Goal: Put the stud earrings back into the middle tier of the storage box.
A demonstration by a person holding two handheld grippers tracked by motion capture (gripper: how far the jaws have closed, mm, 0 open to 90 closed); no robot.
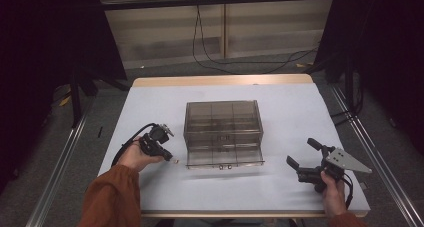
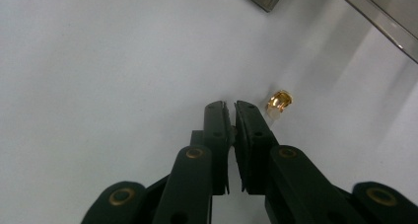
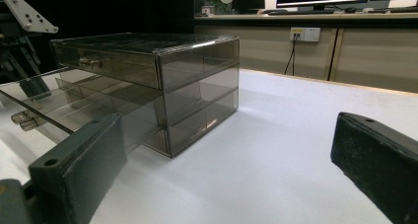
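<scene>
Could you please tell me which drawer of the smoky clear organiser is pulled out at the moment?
The lower drawer is pulled out toward the person; the top drawer sits closed, flush with the cabinet.

- Table (image 1: 150, 102): rectangular, white top surface, with a light wood edge visible along the far side.
- Drawer cabinet (image 1: 223, 124): smoky transparent plastic, standing upright near the centre of the table. In the right gripper view, an upper drawer is closed and a lower drawer is pulled out toward the person's side; both have small clear knobs.
- Gold ring (image 2: 279, 100): small, lying directly on the white surface, left of the cabinet's open drawer in the high view, apart from it.
- Surface condition: the cabinet casts a soft shadow on the table in front of the drawer.
</scene>
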